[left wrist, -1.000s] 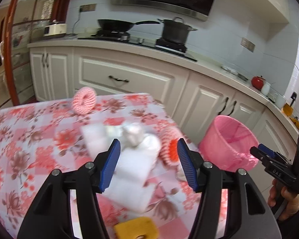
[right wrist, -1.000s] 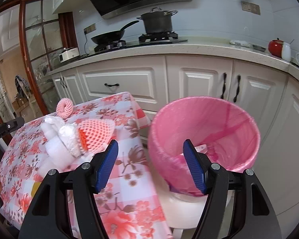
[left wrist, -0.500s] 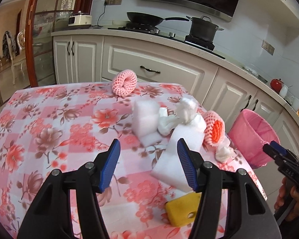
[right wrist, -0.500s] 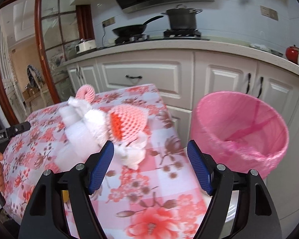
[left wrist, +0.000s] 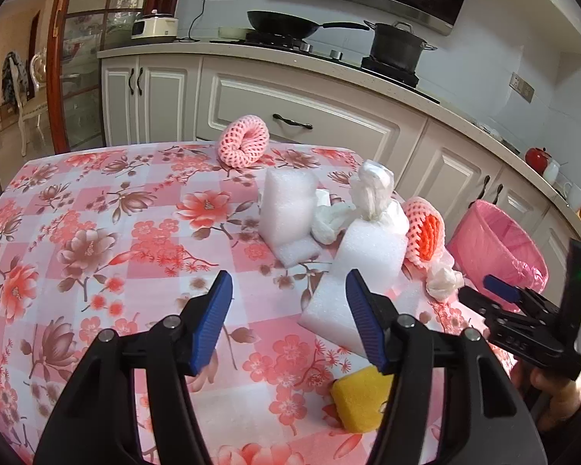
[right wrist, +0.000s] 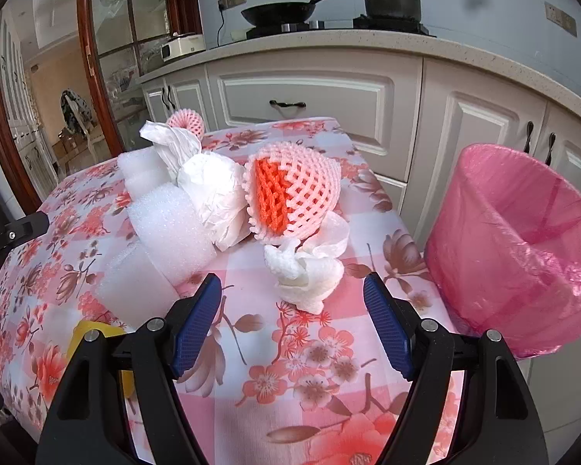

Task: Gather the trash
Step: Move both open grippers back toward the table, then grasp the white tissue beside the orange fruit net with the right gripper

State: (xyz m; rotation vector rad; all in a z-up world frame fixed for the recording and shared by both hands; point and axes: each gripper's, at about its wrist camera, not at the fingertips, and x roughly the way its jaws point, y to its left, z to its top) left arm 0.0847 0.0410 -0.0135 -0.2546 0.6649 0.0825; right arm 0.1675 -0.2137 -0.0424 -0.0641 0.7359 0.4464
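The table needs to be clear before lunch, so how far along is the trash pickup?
Barely begun, judging by what lies out. Nothing is in hand: the left gripper and right gripper are both open and empty. Left on the table: foam blocks, two pink fruit nets, crumpled tissues, a tied white bag and a yellow sponge. The pink bin's contents aren't visible.

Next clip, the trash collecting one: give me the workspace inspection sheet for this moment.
Surface: table with floral tablecloth.
Job's things: white foam blocks, crumpled tissue, tied white bag, pink foam fruit nets, yellow sponge; pink-lined trash bin beside the table.
Clutter: nothing seen.
Grippers: left gripper open, empty; right gripper open, empty, facing the tissue.
Cables: one plugged in on the counter.
Surroundings: kitchen cabinets, wok, pot.
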